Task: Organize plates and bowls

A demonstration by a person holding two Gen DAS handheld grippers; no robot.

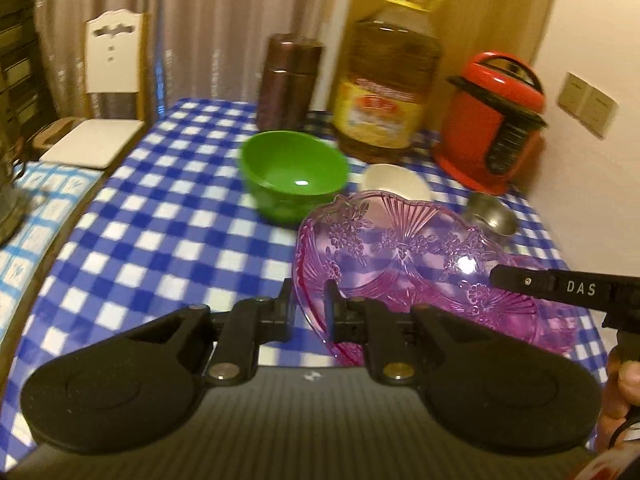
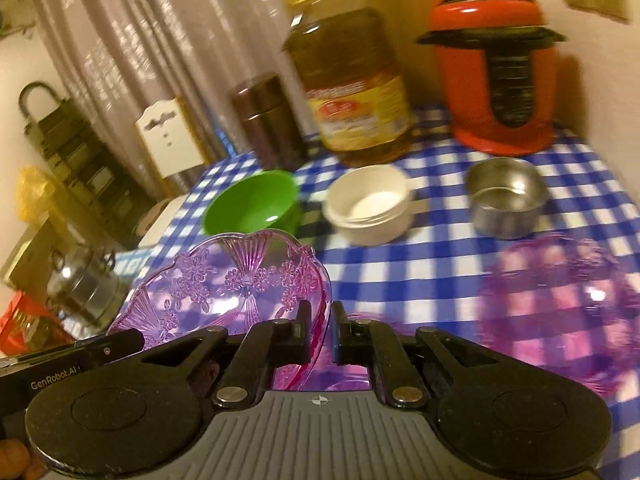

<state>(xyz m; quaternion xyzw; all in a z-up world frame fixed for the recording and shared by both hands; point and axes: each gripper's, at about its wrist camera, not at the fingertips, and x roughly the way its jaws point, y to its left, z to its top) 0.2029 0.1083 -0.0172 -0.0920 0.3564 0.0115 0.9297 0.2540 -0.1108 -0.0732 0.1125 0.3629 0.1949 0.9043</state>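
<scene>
Left wrist view: the left gripper is clamped on the near rim of a pink glass plate, held tilted above the blue checked tablecloth. The right gripper pinches the same plate's opposite rim. Beyond the plate, toward the far edge, stand a green bowl, a white bowl and a small steel bowl. Against the far edge are an oil bottle, a brown canister and a red cooker. In the right wrist view, a second purple dish lies blurred near the table's right edge.
</scene>
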